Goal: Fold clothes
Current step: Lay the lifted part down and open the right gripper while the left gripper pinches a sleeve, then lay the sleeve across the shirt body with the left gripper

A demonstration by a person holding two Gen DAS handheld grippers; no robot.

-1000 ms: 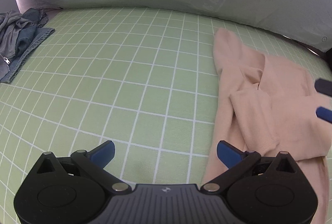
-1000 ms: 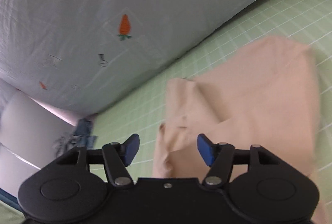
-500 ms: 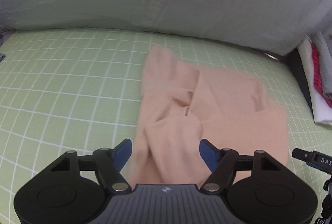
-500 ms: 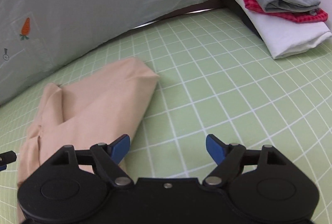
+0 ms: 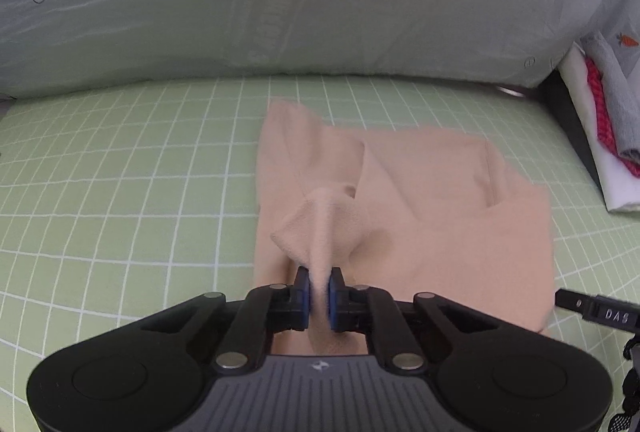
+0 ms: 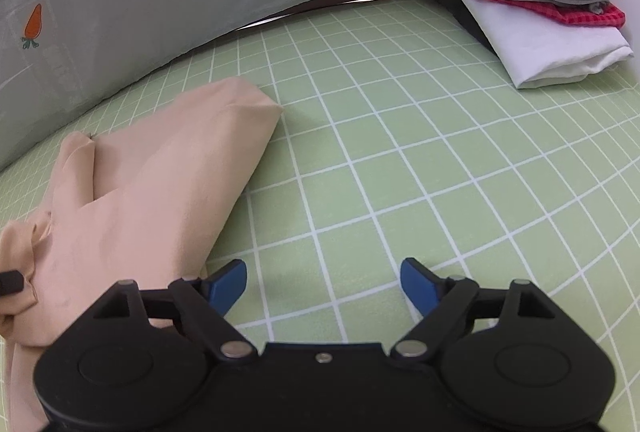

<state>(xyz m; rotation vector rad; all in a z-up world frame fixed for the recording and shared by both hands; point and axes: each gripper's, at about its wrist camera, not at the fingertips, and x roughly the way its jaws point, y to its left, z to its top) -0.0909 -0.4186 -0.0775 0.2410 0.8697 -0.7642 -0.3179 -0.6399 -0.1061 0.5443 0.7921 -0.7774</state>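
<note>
In the left wrist view, the near hem of the peach garment is hidden behind the left gripper. The stack of folded clothes at 3 o'clock is cut by the frame edge. In the right wrist view, the garment runs off the frame at 8 o'clock. The pale print on the grey quilt is too faint to read.

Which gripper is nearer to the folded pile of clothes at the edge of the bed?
Right. The right gripper is open over the bare green sheet, facing the pile. The left gripper pinches the beige garment, farther away.
</note>
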